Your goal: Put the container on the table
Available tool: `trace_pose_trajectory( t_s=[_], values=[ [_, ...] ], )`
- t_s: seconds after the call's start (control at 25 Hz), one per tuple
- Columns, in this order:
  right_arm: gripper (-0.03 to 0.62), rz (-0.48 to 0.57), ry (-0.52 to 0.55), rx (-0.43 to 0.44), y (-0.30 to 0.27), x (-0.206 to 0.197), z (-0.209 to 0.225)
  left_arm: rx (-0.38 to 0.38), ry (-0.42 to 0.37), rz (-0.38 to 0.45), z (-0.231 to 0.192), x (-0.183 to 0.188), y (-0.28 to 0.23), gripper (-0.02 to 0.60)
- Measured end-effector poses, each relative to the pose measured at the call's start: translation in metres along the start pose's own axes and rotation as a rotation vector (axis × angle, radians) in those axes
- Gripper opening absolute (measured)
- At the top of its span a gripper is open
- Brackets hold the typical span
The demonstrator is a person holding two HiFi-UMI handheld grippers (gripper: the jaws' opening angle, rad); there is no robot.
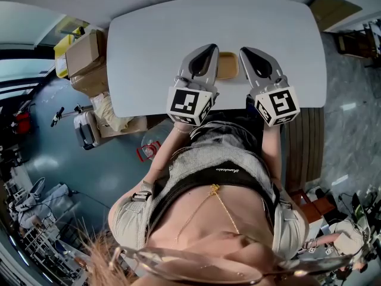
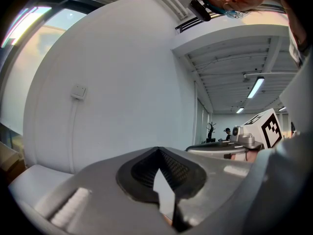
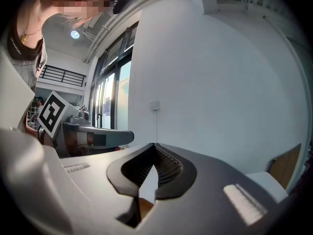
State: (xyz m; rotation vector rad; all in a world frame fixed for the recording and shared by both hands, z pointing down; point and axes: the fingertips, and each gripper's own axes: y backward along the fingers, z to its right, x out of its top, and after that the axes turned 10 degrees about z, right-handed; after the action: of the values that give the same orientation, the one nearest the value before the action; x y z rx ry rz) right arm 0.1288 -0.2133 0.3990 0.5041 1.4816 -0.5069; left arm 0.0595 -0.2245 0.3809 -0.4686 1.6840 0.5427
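Container [image 1: 228, 65] lies on the counter [image 1: 149, 40], just beside and between the left gripper [image 1: 208, 51] and right gripper [image 1: 249, 53]. Both grippers are closed on nothing. Placement looks finished; next, back both away without nudging it.

Right gripper [image 3: 154, 151] jaws pinch the brown container [image 3: 145, 208].

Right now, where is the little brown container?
In the head view, the brown container is near the middle, tucked between the left gripper and the right gripper, over the near side of the white table.
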Motion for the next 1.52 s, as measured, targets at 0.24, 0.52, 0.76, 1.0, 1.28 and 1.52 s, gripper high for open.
trace_pose_trajectory(
  t_s=[0.24,0.52,0.76,1.0,1.28,1.52],
  values=[
    [0.026,0.009,-0.001,0.017,0.000,0.002,-0.005,0.005,0.004,0.000,0.002,0.002,0.001,0.000],
    [0.025,0.010,0.019,0.031,-0.001,0.005,-0.009,0.017,-0.006,0.002,0.003,0.006,0.003,0.000],
    [0.025,0.000,0.022,0.031,-0.001,0.008,-0.008,0.013,-0.007,0.000,0.007,0.008,0.002,0.000],
    [0.025,-0.004,0.026,0.034,0.000,0.009,-0.009,0.014,-0.006,-0.009,0.009,0.007,0.002,0.000],
    [0.025,-0.004,0.032,0.037,-0.001,0.012,-0.009,0.008,-0.007,-0.010,0.010,0.008,-0.001,0.000],
    [0.025,-0.008,0.035,0.043,-0.001,0.011,-0.007,0.003,-0.007,-0.012,0.013,0.006,-0.004,0.000]
  ],
)
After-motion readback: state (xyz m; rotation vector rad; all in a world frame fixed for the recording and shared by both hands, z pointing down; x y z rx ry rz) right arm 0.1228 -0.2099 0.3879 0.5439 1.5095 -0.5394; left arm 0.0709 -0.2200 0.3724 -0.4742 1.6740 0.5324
